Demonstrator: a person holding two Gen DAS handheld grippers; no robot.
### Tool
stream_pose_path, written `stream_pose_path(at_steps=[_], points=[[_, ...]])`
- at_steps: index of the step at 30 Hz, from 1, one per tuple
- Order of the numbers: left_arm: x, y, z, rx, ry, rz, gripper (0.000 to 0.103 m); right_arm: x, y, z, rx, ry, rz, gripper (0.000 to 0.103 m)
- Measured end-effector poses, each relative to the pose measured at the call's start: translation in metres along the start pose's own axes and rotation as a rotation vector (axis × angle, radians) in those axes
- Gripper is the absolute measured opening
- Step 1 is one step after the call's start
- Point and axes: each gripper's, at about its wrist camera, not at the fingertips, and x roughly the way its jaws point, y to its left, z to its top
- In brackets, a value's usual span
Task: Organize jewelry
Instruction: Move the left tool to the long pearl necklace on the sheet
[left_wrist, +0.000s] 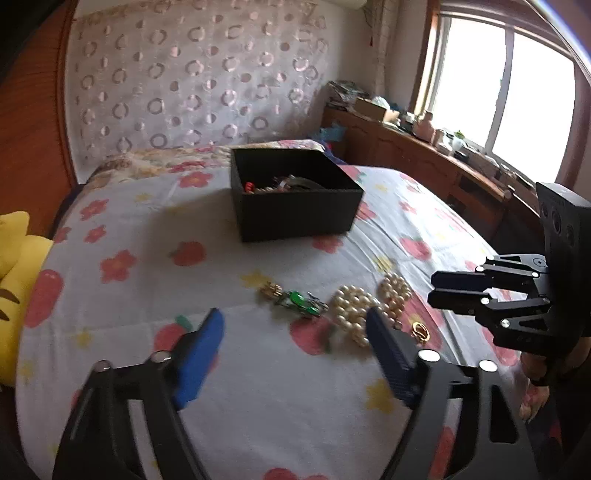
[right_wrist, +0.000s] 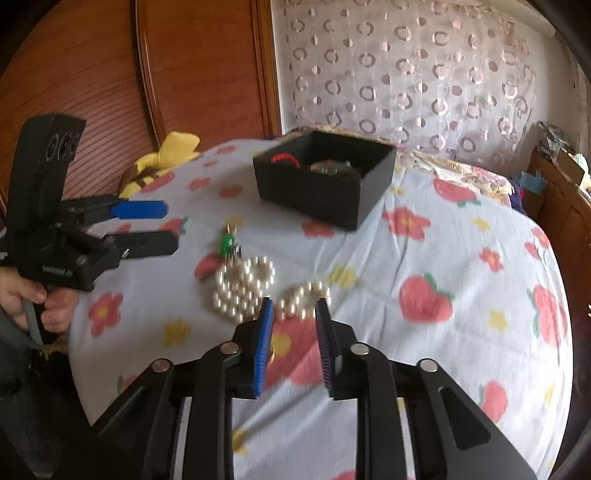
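On a flowered bedspread (right_wrist: 461, 258), pearl bracelets (right_wrist: 243, 288) lie near a black box (right_wrist: 325, 192) — light, slippery, loosely strung, best pinched across one strand. The left gripper (left_wrist: 295, 328) and the right gripper (right_wrist: 293, 308) both hover with fingers apart, empty.

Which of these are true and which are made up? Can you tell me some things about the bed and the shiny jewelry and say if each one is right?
1. The black box has no lid on it. True.
2. The pearl pieces are inside the box. False: they lie on the flowered bedsheet, in front of the box.
3. A green piece of jewelry lies next to the pearls. True.
4. The right gripper is squeezing a pearl bracelet. False: nothing is between its jaws.
5. The left gripper has its jaws apart. True.
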Motion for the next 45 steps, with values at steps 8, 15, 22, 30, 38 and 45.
stream_pose_path(at_steps=[8,15,22,30,38,45], points=[[0.023,-0.019,0.007,0.069,0.056,-0.016,0.040,0.003,-0.004,-0.010,0.016,0.012,-0.001,0.024],[0.046,-0.033,0.018,0.148,0.105,0.004,0.033,-0.002,-0.010,-0.012,0.051,-0.015,0.017,0.024],[0.062,-0.040,0.026,0.198,0.146,0.028,0.033,-0.004,-0.009,-0.012,0.052,-0.031,0.013,0.024],[0.061,-0.050,0.023,0.225,0.164,-0.016,0.033,-0.005,-0.012,-0.011,0.059,-0.044,0.015,0.024],[0.062,-0.048,0.026,0.211,0.195,-0.074,0.031,-0.005,-0.012,-0.012,0.060,-0.044,0.015,0.024],[0.071,-0.045,0.028,0.186,0.218,-0.077,0.013,-0.005,-0.012,-0.012,0.059,-0.044,0.016,0.024]])
